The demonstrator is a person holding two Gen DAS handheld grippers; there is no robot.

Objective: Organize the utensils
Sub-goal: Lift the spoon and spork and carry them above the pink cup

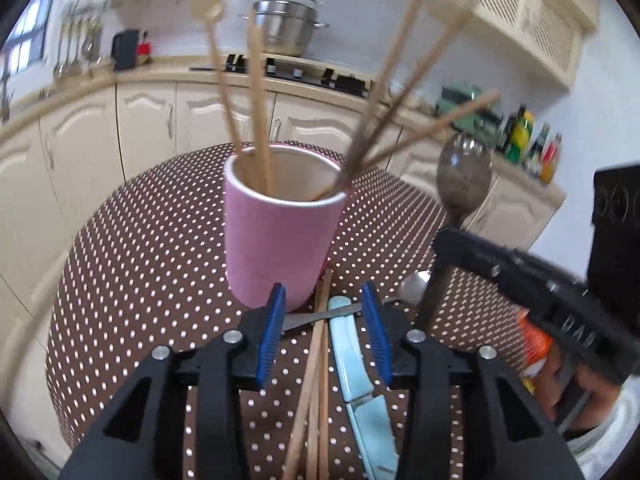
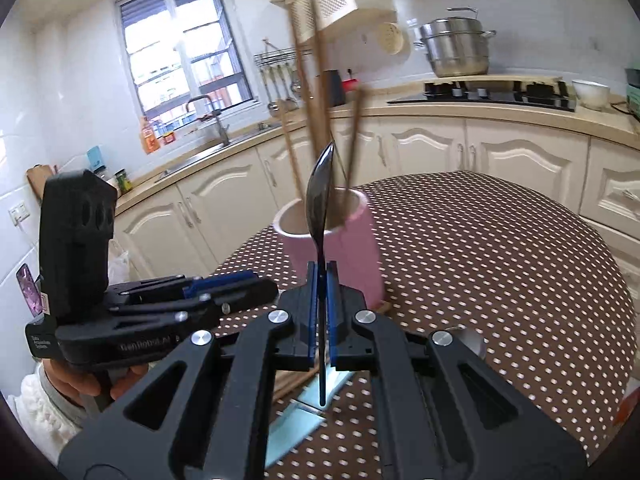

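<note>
Now, near: we see L gripper (image 1: 324, 320) jaws apart, nothing gripped; chopsticks (image 1: 316, 380) + blue knife (image 1: 352, 360) lie between the jaws, long axes pointing toward cup
R gripper: (image 2: 320, 276) clenched on spoon (image 2: 320, 192); bowl up, upright, just before cup
Mid: pink cup (image 1: 276, 240) dead ahead; we judge its leaning sticks may block entry
Far: stove pot (image 1: 286, 26)

A metal spoon (image 2: 320, 188) stands upright, its handle pinched between the right jaws, bowl above them. Beyond the left jaws a pink cup (image 1: 276, 240) holds wooden chopsticks (image 1: 256, 112); between those parted jaws lie more chopsticks (image 1: 316, 368) and a pale-blue knife (image 1: 360, 380).
</note>
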